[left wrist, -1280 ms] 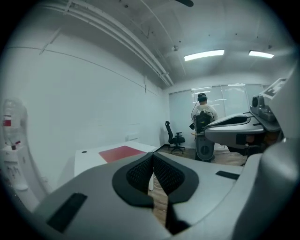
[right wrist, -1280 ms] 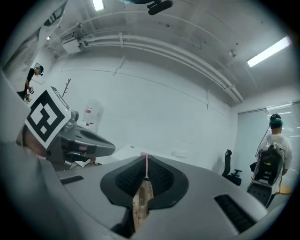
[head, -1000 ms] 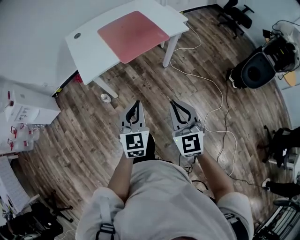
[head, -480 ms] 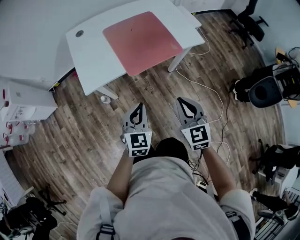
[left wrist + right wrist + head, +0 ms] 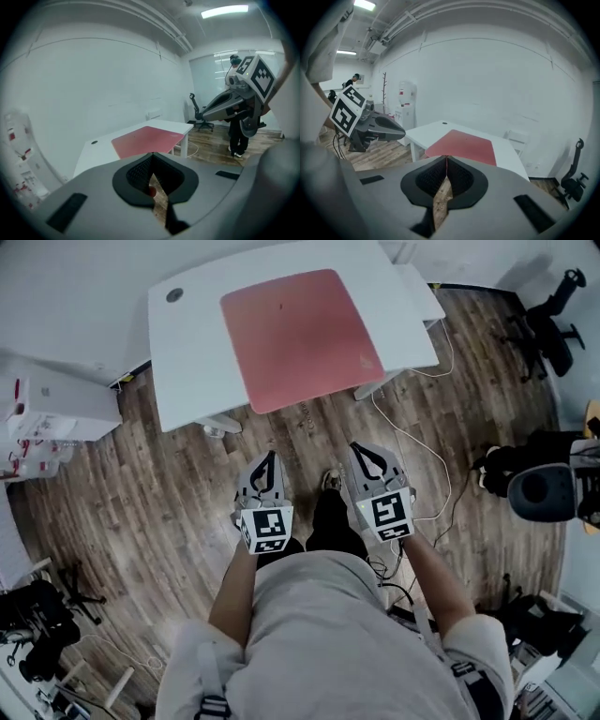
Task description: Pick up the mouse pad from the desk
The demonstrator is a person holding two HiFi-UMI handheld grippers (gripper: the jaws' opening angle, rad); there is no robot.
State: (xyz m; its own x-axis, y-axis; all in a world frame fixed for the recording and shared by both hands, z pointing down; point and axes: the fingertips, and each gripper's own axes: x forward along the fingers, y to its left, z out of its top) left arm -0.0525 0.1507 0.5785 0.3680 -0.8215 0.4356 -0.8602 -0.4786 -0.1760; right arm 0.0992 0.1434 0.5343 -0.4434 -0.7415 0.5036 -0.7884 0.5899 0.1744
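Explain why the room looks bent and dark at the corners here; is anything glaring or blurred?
Head view: the wide lens bows the desk edges, yet the red mouse pad looks sharp. Left gripper view: a fisheye circle with black corners; the ceiling light glares white; the left gripper, close to the lens, looks soft. Right gripper view: the same black ring, and lines on the wall curve.

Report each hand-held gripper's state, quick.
Left hand-held gripper: closed, holding nothing.
Right hand-held gripper: closed, holding nothing.
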